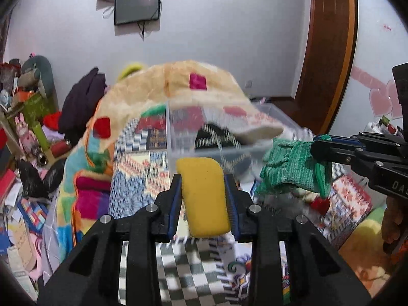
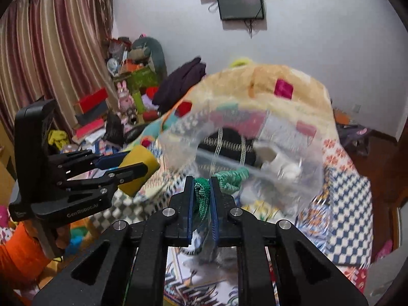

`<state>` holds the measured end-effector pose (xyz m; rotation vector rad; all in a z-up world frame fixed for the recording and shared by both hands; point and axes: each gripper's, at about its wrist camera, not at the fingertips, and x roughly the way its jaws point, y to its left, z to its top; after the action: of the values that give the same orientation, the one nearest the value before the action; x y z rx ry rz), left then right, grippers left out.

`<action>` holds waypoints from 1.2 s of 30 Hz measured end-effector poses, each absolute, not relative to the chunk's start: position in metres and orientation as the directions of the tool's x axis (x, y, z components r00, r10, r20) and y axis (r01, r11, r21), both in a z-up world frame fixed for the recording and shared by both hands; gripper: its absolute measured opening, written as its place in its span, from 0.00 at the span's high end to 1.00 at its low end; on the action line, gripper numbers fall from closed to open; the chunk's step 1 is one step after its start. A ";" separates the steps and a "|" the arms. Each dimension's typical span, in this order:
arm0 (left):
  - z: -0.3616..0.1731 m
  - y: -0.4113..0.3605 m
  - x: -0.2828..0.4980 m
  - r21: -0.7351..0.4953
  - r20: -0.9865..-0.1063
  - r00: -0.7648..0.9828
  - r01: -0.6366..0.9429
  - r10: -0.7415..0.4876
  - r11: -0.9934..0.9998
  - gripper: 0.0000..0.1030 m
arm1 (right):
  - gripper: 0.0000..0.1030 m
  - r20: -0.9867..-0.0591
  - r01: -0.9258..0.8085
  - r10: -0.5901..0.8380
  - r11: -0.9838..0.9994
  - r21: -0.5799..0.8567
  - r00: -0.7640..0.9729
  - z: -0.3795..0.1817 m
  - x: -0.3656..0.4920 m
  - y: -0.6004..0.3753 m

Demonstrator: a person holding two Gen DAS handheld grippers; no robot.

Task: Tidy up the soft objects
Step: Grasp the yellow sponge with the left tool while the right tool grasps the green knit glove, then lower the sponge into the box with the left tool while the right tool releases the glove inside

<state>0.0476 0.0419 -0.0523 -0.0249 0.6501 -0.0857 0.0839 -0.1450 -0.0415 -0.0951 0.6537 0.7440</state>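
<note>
The left hand-held gripper [image 1: 203, 199] squeezes a yellow sponge [image 1: 204, 196] between its two fingers. The sponge stands up tall, with its long side pointing forward, away from the gripper. The right hand-held gripper [image 2: 202, 199] pinches a green knitted cloth [image 2: 224, 179]. The cloth hangs limp, and most of it flops out ahead of the fingers and a little to the right.

Just past both grippers sits a clear plastic bin [image 1: 216, 137] on the bed [image 2: 352, 199]. It lies straight ahead of the left gripper, and ahead and a bit to the right of the right gripper. Something dark with pale stripes [image 2: 229, 145] and something white [image 2: 280, 163] are already in it. Both grippers look about as near to the bin as each other, so I think either soft thing could go in next.

Behind the bin a fluffy blanket with colored squares [image 1: 193, 86] is heaped up high. It is blurry. Farther back is the white wall [image 1: 229, 25].
</note>
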 end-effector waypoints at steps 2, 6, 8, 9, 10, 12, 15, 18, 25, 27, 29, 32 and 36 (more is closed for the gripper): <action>-0.043 0.043 0.051 -0.054 -0.584 0.807 0.075 -0.092 0.996 0.69 | 0.91 -0.561 -0.654 0.603 0.743 0.138 0.567 -0.032 0.087 -0.146; -0.026 0.044 0.060 -0.050 -0.547 0.832 0.078 -0.092 0.996 0.69 | 0.91 -0.510 -0.648 0.604 0.753 0.115 0.612 -0.011 0.095 -0.148; -0.020 0.043 0.066 -0.052 -0.535 0.839 0.083 -0.098 0.995 0.69 | 0.91 -0.488 -0.643 0.602 0.759 0.104 0.632 -0.003 0.098 -0.148; -0.017 0.043 0.070 -0.055 -0.532 0.841 0.086 -0.102 0.995 0.69 | 0.91 -0.476 -0.643 0.603 0.760 0.099 0.640 0.002 0.100 -0.148; -0.016 0.043 0.074 -0.058 -0.531 0.841 0.090 -0.107 0.994 0.69 | 0.91 -0.468 -0.642 0.602 0.761 0.093 0.646 0.004 0.102 -0.147; -0.014 0.044 0.084 -0.066 -0.534 0.837 0.094 -0.114 0.993 0.69 | 0.91 -0.453 -0.640 0.598 0.765 0.076 0.661 0.010 0.106 -0.144; -0.016 0.045 0.099 -0.083 -0.549 0.826 0.101 -0.130 0.991 0.69 | 0.91 -0.443 -0.637 0.589 0.770 0.052 0.676 0.012 0.115 -0.138; -0.023 0.046 0.116 -0.101 -0.572 0.806 0.111 -0.149 0.989 0.69 | 0.91 -0.455 -0.632 0.576 0.774 0.038 0.679 0.005 0.126 -0.130; -0.053 0.036 0.152 -0.108 -0.649 0.742 0.126 -0.166 0.986 0.69 | 0.91 -0.550 -0.616 0.526 0.787 0.025 0.649 -0.036 0.152 -0.122; -0.060 0.032 0.159 -0.103 -0.665 0.728 0.128 -0.163 0.987 0.69 | 0.91 -0.580 -0.611 0.513 0.791 0.032 0.634 -0.047 0.160 -0.122; -0.065 0.028 0.164 -0.096 -0.676 0.719 0.129 -0.160 0.987 0.69 | 0.91 -0.604 -0.606 0.502 0.795 0.040 0.619 -0.056 0.165 -0.123; -0.067 0.022 0.170 -0.081 -0.684 0.714 0.131 -0.151 0.988 0.69 | 0.91 -0.634 -0.593 0.488 0.803 0.056 0.600 -0.065 0.170 -0.126; -0.071 0.015 0.178 -0.062 -0.699 0.701 0.134 -0.139 0.989 0.69 | 0.90 -0.670 -0.576 0.477 0.813 0.089 0.569 -0.072 0.177 -0.131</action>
<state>0.1785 0.0151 -0.0712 -0.0068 0.7789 -0.1519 0.1768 -0.1312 -0.0724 -0.1446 0.7404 0.6202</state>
